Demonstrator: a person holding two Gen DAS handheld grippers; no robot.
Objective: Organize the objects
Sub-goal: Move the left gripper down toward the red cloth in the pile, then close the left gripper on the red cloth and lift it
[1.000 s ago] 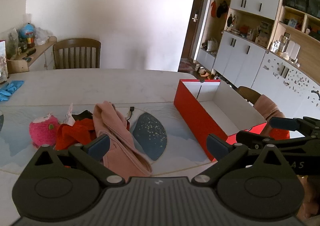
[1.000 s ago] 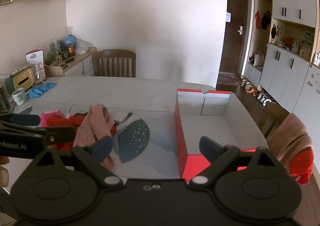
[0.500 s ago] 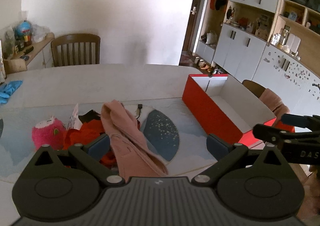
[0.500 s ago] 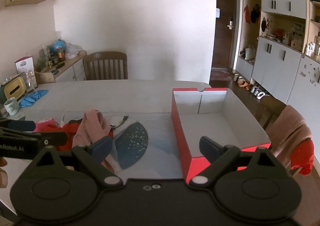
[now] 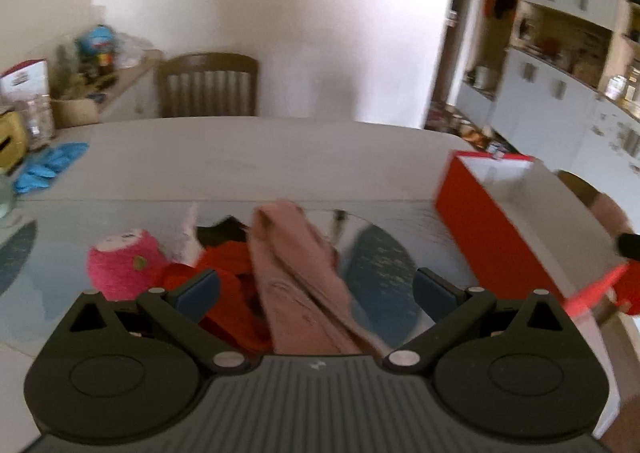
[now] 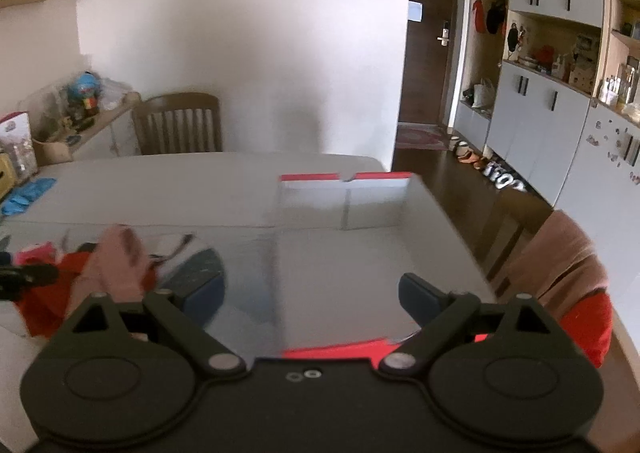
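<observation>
A pile of things lies on the table: a pink cloth point(image 5: 296, 273), a red garment point(image 5: 232, 285) and a fluffy pink plush toy point(image 5: 120, 265). My left gripper point(image 5: 316, 289) is open and empty, just above and in front of the pink cloth. A red box with a white inside point(image 5: 492, 221) stands to the right, open. My right gripper point(image 6: 310, 293) is open and empty above that box point(image 6: 344, 253). The pink cloth point(image 6: 116, 261) shows at its left.
A wooden chair point(image 5: 206, 85) stands at the table's far side. Blue gloves point(image 5: 48, 165) lie at the far left. A chair with a pink and red cloth point(image 6: 568, 273) over it is at the right. Cabinets point(image 6: 540, 53) line the right wall.
My left gripper has swung left, so the pile is now centred and the box sits further right. My right gripper has moved forward over the box. Both stay open.
</observation>
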